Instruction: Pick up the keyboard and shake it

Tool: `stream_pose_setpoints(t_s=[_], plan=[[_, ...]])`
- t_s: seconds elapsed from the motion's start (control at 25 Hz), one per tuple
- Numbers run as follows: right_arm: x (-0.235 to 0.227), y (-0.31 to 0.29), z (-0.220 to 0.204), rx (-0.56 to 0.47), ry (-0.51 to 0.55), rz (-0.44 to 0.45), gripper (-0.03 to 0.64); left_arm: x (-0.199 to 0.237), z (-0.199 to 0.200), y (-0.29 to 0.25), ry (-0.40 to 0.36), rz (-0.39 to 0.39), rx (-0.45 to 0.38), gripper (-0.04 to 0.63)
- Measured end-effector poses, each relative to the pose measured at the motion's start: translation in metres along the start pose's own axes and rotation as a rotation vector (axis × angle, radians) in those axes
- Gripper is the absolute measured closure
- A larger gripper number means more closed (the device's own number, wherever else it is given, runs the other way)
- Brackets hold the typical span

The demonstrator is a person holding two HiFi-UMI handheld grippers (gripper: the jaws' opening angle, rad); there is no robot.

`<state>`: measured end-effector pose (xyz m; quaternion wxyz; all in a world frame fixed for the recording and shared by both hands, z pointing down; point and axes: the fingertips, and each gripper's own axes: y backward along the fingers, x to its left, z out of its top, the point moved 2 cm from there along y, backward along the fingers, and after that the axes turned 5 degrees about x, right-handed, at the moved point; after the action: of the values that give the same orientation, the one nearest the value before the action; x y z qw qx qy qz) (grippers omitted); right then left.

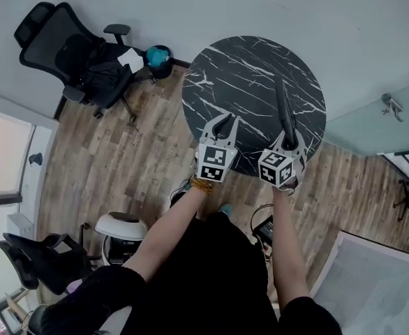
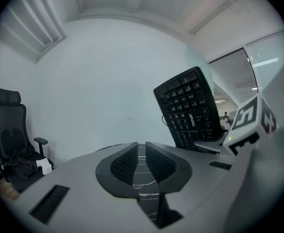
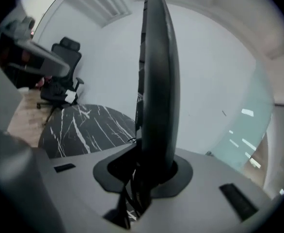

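A black keyboard (image 1: 283, 107) stands on its long edge above the right side of the round black marble table (image 1: 246, 68). My right gripper (image 1: 286, 137) is shut on its near end; in the right gripper view the keyboard's (image 3: 156, 81) thin edge rises straight up from between the jaws of the right gripper (image 3: 149, 166). In the left gripper view the keyboard's key face (image 2: 188, 108) shows at the right, tilted. My left gripper (image 1: 227, 119) hovers over the table's near edge, left of the keyboard and apart from it. The left gripper (image 2: 141, 152) holds nothing, its jaws only a narrow slit apart.
A black office chair (image 1: 79, 54) with clothing on it stands on the wood floor at the far left, with a teal object (image 1: 158, 56) beside it. A white wall lies beyond the table. Glass partitions (image 1: 372, 124) stand on the right. A white round bin (image 1: 121, 232) sits near my legs.
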<state>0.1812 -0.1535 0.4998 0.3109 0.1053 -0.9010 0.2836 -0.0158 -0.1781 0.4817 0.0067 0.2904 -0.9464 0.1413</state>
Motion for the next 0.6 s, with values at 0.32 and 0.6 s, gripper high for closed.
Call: stream_pose_setpoints(t_s=[0.32,0.6], plan=[[0.069,-0.012,-0.038,0.124,0.387,0.029,0.534,0.013,-0.018,0.014,0.033,0.022,0.016,0.54],[0.082,-0.01,-0.046,0.16,0.301,0.116,0.534,0.032,-0.023,0.019,0.048,0.042,0.014,0.54]])
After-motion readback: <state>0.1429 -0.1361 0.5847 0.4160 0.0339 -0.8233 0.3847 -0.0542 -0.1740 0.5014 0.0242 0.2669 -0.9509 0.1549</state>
